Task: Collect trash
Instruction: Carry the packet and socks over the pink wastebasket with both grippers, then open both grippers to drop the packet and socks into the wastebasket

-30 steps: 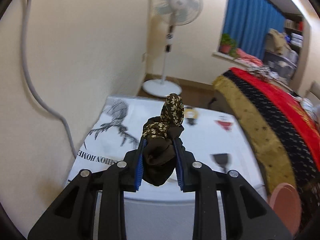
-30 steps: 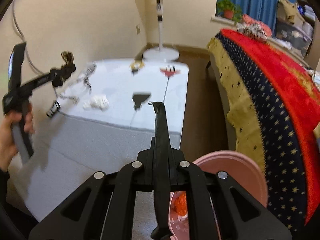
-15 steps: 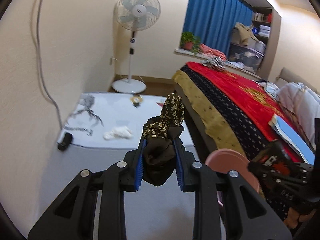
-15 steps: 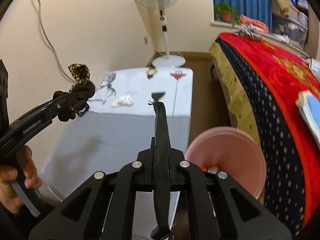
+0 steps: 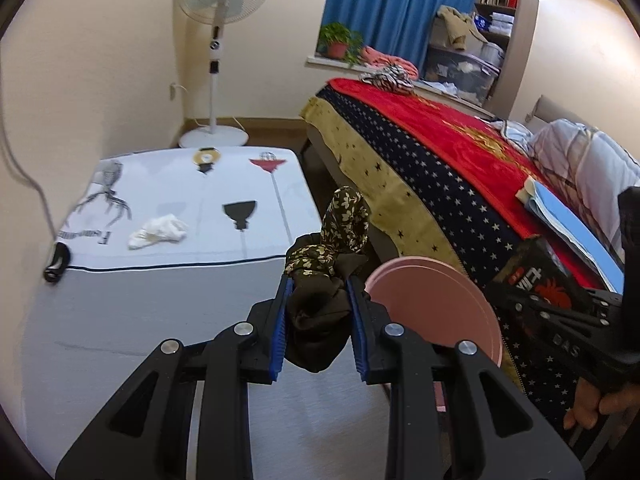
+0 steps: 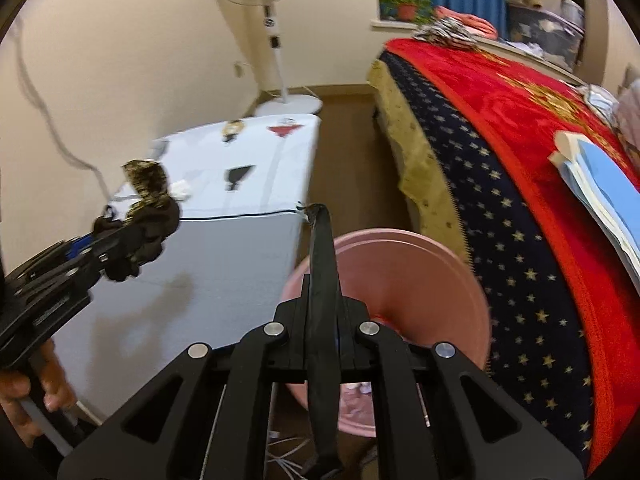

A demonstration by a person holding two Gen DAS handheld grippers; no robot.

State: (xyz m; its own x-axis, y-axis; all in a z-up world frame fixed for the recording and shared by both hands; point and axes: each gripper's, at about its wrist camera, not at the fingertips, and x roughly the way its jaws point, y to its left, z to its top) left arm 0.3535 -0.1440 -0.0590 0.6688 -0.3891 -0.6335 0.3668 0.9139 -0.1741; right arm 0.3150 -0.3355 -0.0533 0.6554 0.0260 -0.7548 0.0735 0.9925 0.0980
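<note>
My left gripper (image 5: 320, 284) is shut on a crumpled dark wrapper with a gold flower print (image 5: 340, 232) and holds it in the air beside the table. It also shows in the right wrist view (image 6: 148, 192). My right gripper (image 6: 322, 280) is shut on a long flat black strip (image 6: 322, 248) that sticks out ahead of the fingers, above a pink trash bin (image 6: 420, 280). The bin also shows in the left wrist view (image 5: 432, 300), just right of my left gripper. A crumpled white tissue (image 5: 158, 231) lies on the table.
A low table with a white printed cloth (image 5: 180, 264) stands against the left wall. A small black object (image 5: 56, 262) sits at its left edge. A bed with a red and navy star blanket (image 5: 460, 176) fills the right. A standing fan (image 5: 218, 60) is in the corner.
Both grippers have swung right and pulled back from the table, each keeping its load. The pink bin now sits close to both. The tissue stays on the table.
</note>
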